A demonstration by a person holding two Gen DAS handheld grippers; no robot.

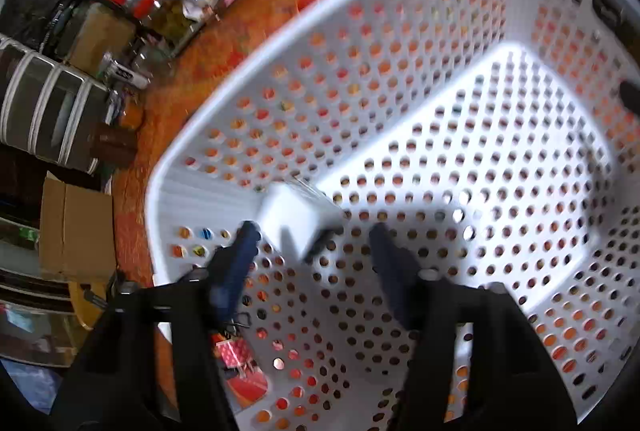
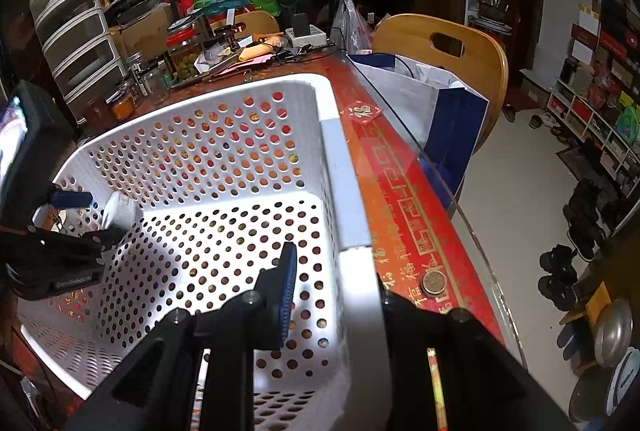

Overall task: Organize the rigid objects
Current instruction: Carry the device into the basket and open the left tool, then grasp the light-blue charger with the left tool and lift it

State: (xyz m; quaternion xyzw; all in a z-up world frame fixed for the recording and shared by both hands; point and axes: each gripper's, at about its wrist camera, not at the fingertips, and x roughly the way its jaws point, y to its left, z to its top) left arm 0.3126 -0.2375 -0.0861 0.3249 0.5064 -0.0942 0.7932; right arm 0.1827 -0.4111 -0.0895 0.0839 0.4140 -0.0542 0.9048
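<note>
Left claw (image 1: 314, 231) spread over one white box (image 1: 296, 213), one perforated basket (image 1: 256, 59)

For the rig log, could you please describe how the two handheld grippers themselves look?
Both match: the left gripper and right gripper have matte black angular frames with round silver bolts and dark blue finger pads. The left gripper's body carries small white lettering, unreadable. No cables or sleeves show.

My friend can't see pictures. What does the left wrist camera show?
The left tool is open above a small white box lying inside a white holey basket. The basket sits on an orange-red table beside blurry clutter.
</note>
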